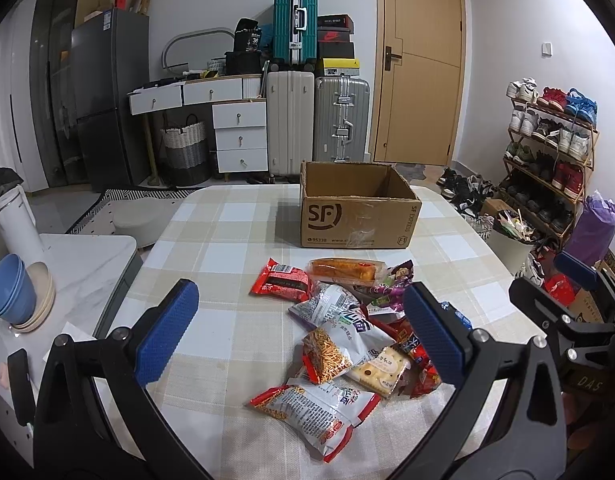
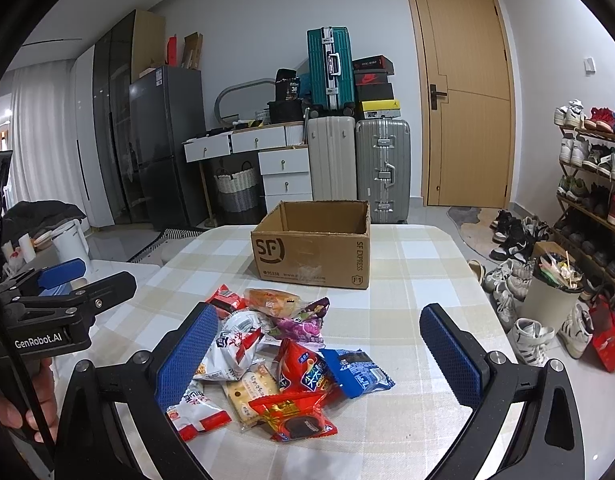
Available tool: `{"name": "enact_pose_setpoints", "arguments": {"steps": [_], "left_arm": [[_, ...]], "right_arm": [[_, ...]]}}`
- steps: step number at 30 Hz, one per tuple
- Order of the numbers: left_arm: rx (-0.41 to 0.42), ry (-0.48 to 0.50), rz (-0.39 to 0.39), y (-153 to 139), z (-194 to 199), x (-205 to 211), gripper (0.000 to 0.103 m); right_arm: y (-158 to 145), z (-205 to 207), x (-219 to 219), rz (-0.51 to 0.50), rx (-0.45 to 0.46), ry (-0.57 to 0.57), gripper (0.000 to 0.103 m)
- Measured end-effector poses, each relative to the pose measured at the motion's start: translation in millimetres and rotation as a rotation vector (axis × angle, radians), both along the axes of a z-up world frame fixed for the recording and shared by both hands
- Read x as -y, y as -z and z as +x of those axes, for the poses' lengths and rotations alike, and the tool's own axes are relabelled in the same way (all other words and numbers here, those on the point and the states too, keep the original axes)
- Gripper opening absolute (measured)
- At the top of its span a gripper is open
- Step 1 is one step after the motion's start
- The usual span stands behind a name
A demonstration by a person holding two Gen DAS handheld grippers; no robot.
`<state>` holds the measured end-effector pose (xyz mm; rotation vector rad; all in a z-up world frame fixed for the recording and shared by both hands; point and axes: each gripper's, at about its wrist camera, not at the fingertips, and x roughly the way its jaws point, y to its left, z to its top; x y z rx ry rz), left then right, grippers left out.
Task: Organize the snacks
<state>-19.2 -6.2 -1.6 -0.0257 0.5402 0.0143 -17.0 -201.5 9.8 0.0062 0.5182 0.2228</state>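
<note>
The snack pile (image 1: 347, 332) is lying on the checked table (image 1: 227, 240), in front of the cardboard box (image 1: 357, 210). The left gripper (image 1: 303, 334) and the right gripper (image 2: 319, 354) are both hovering above the pile, fingers wide apart, gripping nothing.

Left wrist view: raised above near edge of tabletop (image 1: 235, 240), looking forward and down between open jaws, close over snack pile (image 1: 339, 340). Right wrist view: same height, same heading, set to right, pile (image 2: 275, 360) lower left. Both share pile, cardboard box (image 1: 357, 216) beyond, suitcases, door; each catches other gripper at frame edge.
</note>
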Motion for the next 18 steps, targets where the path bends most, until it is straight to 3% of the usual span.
{"name": "enact_pose_setpoints", "arguments": {"steps": [18], "left_arm": [[-0.016,-0.009,-0.011,4.9,0.5,-6.1,0.102]], "right_arm": [[2.5,-0.1,-1.3,0.01,-0.007,0.0,0.103]]}}
